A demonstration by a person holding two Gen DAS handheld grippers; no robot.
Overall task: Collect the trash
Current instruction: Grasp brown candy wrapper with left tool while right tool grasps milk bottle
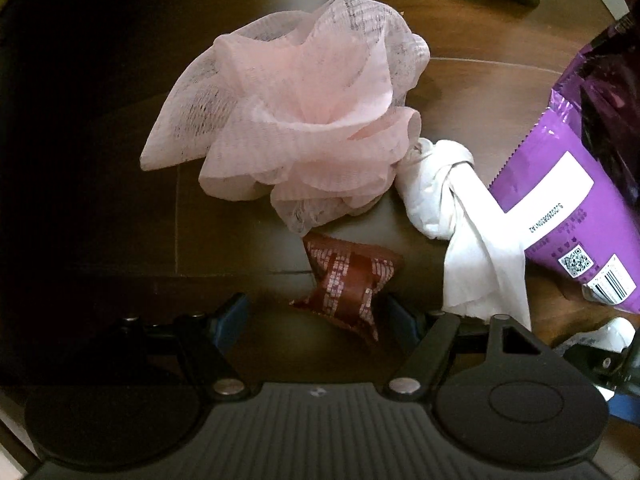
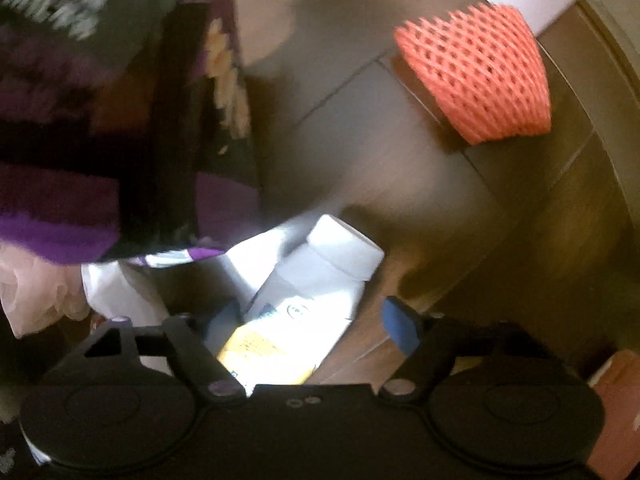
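Now low over dark wood-plank floor (image 1: 100, 208), both claws pointing down. Left gripper (image 1: 316, 312) spread, blue pads either side of crumpled red-brown printed foil wrapper (image 1: 346, 284), not pressing it. Right gripper (image 2: 310, 320) spread too, straddling white plastic bottle with yellow label (image 2: 304, 312); left pad looks to touch the bottle's side, right pad stands clear, so no grip yet. Bottle lying flat, long axis diagonal, white cap toward upper right of right wrist view, base under the claw body. Wrapper pinched at the waist like a bow, long axis roughly upright in left wrist view. Risks: round bottle rolling or squirting out if pads close off-centre; thin wrapper flattening and slipping beneath pads; knotted white tissue (image 1: 452, 208) or purple glossy snack bag (image 1: 560, 184) nearby getting snagged. Pink mesh bath pouf (image 1: 288, 120) and orange foam fruit net (image 2: 476, 80) lying apart, untouched.
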